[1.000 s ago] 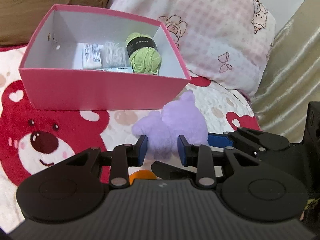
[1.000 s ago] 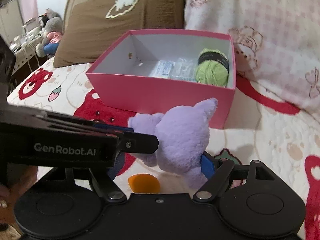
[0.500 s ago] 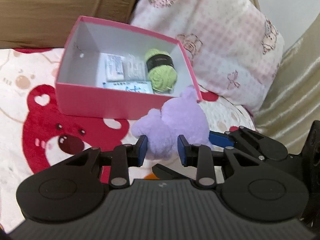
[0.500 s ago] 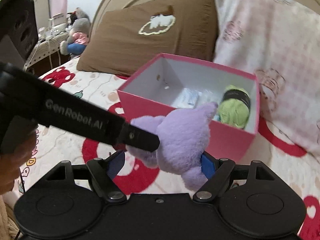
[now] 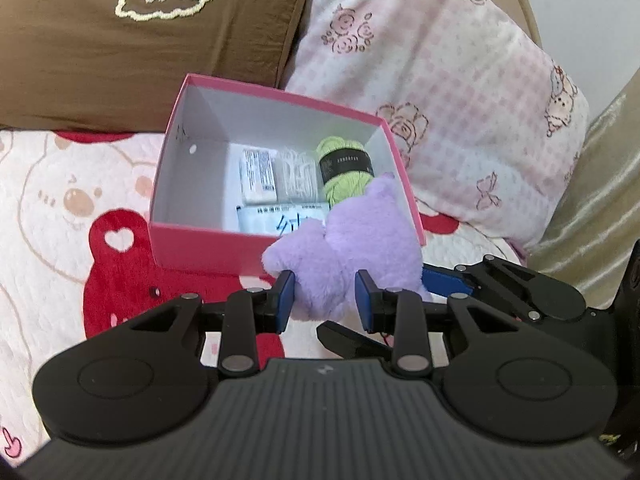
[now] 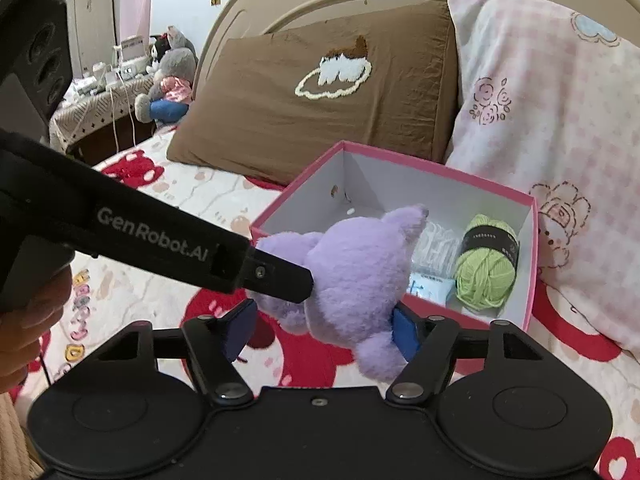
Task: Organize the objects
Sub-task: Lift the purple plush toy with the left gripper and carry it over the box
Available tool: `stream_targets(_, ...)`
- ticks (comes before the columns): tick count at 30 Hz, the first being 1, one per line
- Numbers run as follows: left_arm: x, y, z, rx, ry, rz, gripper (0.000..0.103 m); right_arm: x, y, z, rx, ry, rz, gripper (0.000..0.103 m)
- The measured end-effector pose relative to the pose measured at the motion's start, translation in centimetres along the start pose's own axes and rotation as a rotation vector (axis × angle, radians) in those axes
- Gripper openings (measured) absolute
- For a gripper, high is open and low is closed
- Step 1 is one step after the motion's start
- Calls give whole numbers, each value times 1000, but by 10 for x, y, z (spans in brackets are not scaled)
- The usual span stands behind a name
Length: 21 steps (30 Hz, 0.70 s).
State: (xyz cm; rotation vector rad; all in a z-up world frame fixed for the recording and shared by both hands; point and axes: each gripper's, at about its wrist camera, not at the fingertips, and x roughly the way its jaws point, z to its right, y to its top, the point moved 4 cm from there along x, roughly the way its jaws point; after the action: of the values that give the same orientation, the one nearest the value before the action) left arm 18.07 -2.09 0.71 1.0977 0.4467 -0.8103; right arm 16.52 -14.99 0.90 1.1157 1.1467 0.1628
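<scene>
Plush (image 6: 352, 276) pinched by both grippers' jaws, long axis slanting, ear tip toward pink box (image 6: 528, 280).

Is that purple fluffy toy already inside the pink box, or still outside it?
Outside still. The purple toy hangs in the air, gripped by both tongs, over the pink box's near wall; below it the box holds green yarn and packets.

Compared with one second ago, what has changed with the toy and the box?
Both grippers, left and right, lifted the purple toy off the blanket and carried it toward the pink box; it now hangs at the box's near rim. Both grips stayed the same. The yarn and packets inside did not move.
</scene>
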Motion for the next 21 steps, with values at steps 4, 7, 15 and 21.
stream_targets(4, 2, 20, 3, -9, 0, 0, 30, 1, 18, 10, 6, 14, 9, 75)
stream_targets(7, 4, 32, 7, 17, -6, 1, 30, 5, 32, 23, 23, 27, 7, 72)
stream_targets(15, 33, 59, 10, 40, 38, -9, 30, 24, 46, 53, 86, 46, 17, 64)
stream_targets(21, 83, 61, -6, -37, 66, -65, 37, 68, 35, 82, 185, 97, -36, 58)
